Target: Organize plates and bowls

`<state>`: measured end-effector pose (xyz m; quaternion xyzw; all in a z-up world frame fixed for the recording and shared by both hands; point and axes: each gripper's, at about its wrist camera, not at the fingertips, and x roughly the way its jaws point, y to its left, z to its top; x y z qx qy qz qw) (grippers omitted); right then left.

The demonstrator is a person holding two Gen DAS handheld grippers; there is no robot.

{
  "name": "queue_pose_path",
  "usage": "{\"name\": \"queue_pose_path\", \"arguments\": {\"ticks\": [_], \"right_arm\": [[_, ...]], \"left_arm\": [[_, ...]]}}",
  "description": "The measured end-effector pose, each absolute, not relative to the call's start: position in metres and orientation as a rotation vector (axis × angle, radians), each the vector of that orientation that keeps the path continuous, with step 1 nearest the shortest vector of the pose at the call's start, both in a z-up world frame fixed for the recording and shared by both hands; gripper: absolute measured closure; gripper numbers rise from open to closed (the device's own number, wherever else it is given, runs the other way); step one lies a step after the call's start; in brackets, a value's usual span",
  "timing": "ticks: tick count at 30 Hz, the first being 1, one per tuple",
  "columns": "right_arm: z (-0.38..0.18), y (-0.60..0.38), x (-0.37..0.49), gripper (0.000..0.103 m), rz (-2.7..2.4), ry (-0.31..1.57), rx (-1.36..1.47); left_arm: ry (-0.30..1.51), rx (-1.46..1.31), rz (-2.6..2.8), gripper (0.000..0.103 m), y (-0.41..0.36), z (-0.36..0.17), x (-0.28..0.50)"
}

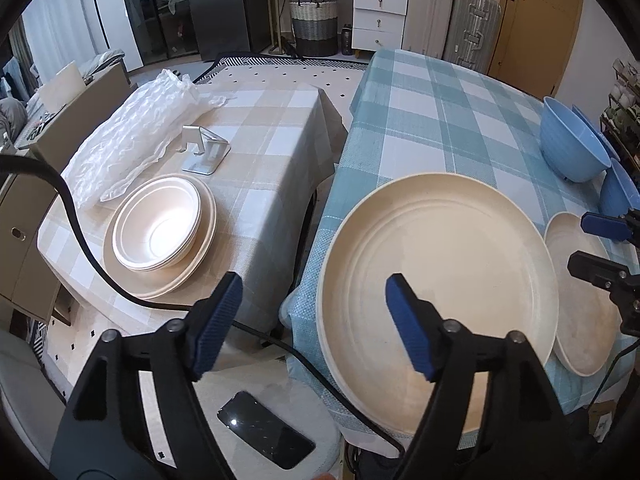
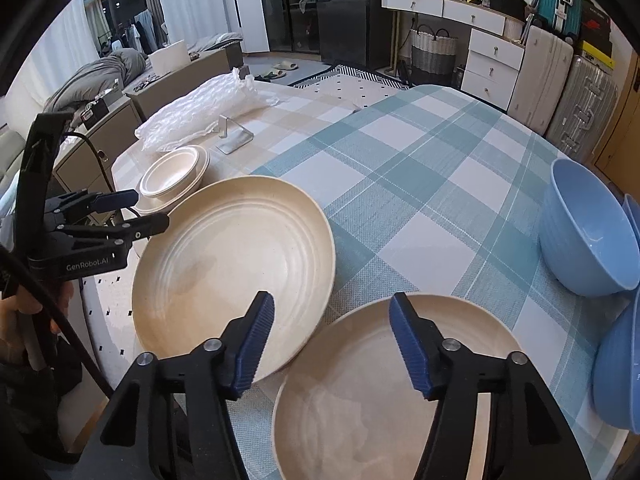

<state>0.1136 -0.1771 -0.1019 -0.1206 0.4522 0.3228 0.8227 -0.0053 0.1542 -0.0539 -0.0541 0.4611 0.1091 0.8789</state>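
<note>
- Cream ridged large plate (image 1: 440,280) overhangs the teal-check surface (image 1: 432,120) edge (smaller plate (image 2: 384,392) tucked beside it).
- My left hand-held gripper (image 1: 314,324) and right hand-held gripper (image 2: 332,344) both gape, holding nothing.

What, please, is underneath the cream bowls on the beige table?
The bowls sit nested on a cream plate, possibly a stack of them. Its middle is covered, so only the rim shows.
</note>
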Motion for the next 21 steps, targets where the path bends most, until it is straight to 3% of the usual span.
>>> {"name": "queue_pose_path", "arguments": {"ticks": [3, 16, 19, 20, 21], "right_arm": [[-0.097, -0.179, 0.116, 0.019, 0.712, 0.962, -0.218], [-0.097, -0.182, 0.13, 0.009, 0.731, 0.998, -0.166], [-0.098, -0.183, 0.134, 0.007, 0.737, 0.999, -0.152], [-0.098, -0.182, 0.135, 0.005, 0.743, 1.003, -0.147], [-0.099, -0.182, 0.136, 0.005, 0.745, 1.005, -0.142]], "left_arm": [[0.966, -0.131, 0.211, 0.026, 0.154, -0.052, -0.006], [0.976, -0.164, 0.178, 0.019, 0.151, -0.053, -0.007], [0.972, -0.176, 0.172, 0.01, 0.151, -0.053, -0.008], [0.968, -0.183, 0.173, 0.002, 0.152, -0.054, -0.008], [0.964, -0.189, 0.168, 0.002, 0.152, -0.054, -0.009]]}}
